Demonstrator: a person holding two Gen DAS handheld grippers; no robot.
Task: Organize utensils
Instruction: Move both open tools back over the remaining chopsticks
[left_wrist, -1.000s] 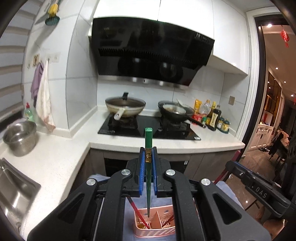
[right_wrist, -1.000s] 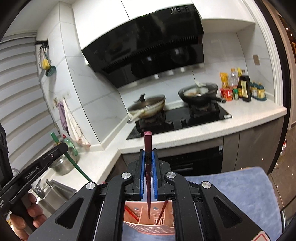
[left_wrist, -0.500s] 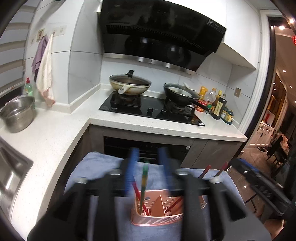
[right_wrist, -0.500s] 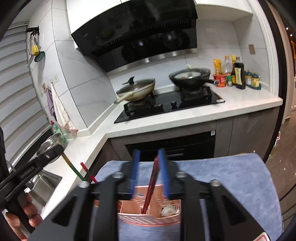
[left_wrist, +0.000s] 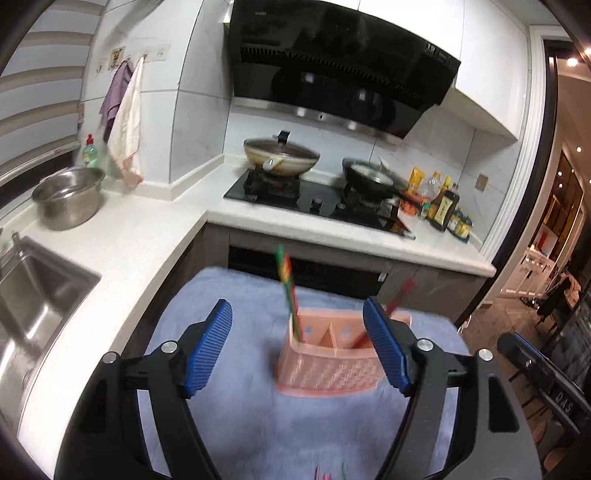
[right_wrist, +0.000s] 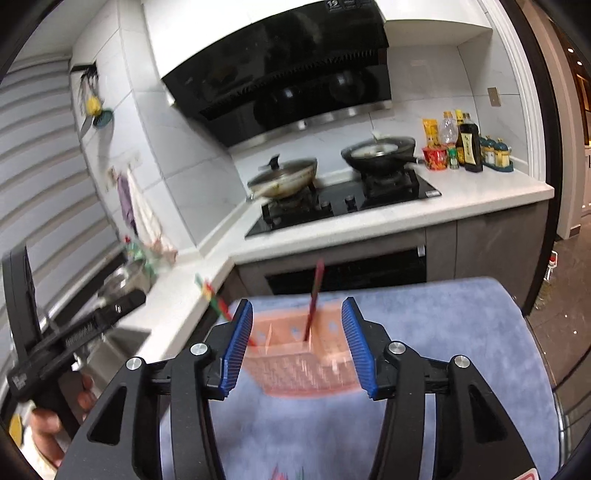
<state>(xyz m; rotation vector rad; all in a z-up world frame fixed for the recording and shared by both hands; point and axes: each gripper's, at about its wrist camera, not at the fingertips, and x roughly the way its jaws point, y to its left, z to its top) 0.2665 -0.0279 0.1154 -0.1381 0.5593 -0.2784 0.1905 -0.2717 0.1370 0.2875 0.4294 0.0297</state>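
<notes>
A pink slotted utensil basket (left_wrist: 328, 363) stands on a blue towel (left_wrist: 258, 424). A green chopstick (left_wrist: 286, 286) leans in its left compartment beside a red one, and another red chopstick (left_wrist: 400, 295) leans at its right end. My left gripper (left_wrist: 297, 347) is opening, with nothing pressed between its pads. In the right wrist view the basket (right_wrist: 303, 365) holds a dark red chopstick (right_wrist: 316, 295). My right gripper (right_wrist: 299, 347) is opening too, and its pads touch nothing. The left gripper's body (right_wrist: 74, 332) shows at the left, held by a hand (right_wrist: 44, 424).
A white L-shaped counter carries a sink (left_wrist: 33, 295), a steel bowl (left_wrist: 66, 199) and a black stove (left_wrist: 314, 195) with two pans. Bottles (left_wrist: 443, 206) stand at the right end. Coloured utensil tips (left_wrist: 332, 474) poke in at the bottom edge.
The left gripper let go of the green chopstick and the right one of the dark red chopstick. Both sticks now stand in the basket. Both jaws opened and drew back and down.
</notes>
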